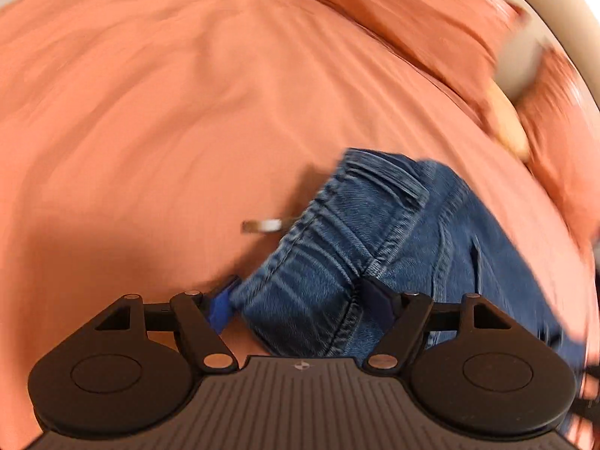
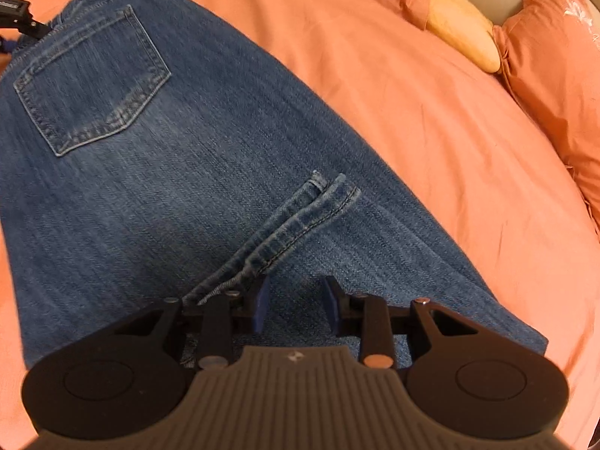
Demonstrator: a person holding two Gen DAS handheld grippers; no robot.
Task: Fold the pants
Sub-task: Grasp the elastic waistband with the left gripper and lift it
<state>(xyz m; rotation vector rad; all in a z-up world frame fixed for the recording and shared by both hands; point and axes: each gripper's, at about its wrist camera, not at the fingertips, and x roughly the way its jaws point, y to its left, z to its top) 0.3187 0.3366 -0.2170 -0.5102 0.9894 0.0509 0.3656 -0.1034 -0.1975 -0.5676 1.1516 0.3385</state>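
Lying ahead of the fingers: one pair of blue denim pants (image 2: 195, 172), two orange fabric pillows (image 2: 555, 75), one pale yellow cushion (image 2: 465, 33).

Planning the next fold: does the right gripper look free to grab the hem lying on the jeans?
Probably yes: the right gripper hangs open just below the hem, nothing between.

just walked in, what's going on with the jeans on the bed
A person with a gripper in each hand is folding blue jeans on an orange bedspread. The legs look already doubled up over the seat. The left gripper stands wide open around the waistband end. The right gripper hovers part open over the hems, clamping nothing.
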